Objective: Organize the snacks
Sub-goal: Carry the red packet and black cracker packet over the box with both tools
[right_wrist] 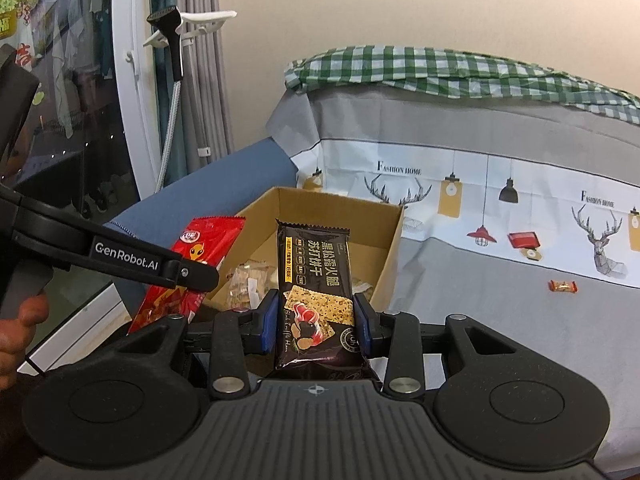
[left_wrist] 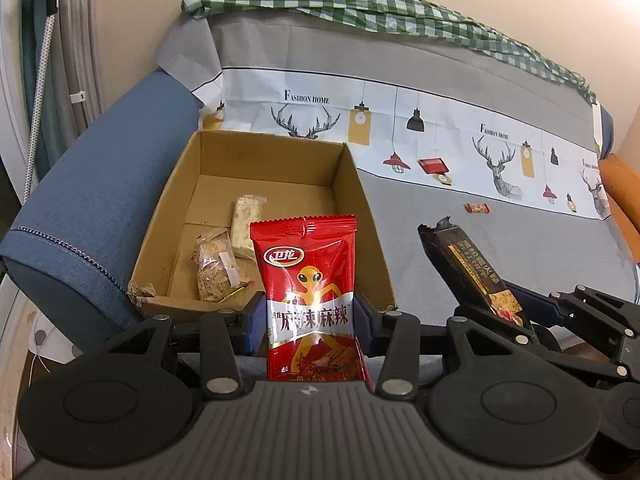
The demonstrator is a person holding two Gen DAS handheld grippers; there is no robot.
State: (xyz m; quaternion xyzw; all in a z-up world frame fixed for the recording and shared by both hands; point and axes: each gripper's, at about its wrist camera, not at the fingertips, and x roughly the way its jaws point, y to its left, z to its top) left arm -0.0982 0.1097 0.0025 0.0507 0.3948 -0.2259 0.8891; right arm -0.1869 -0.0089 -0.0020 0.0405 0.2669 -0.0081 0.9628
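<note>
Sofa (left_wrist: 400, 208) holds the open box (left_wrist: 172, 216), two snacks already inside. Left gripper (left_wrist: 310, 316) is clamped on the red pack (left_wrist: 308, 280), right gripper (right_wrist: 316, 320) on the black cracker bar (right_wrist: 316, 276), both near the box's front edge. Carry each past the rim before letting go. Small candy (left_wrist: 477, 208) is left on the sofa.

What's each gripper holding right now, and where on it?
Left gripper clamps the red snack packet across its lower middle. Right gripper clamps the black cracker packet across its lower half.
</note>
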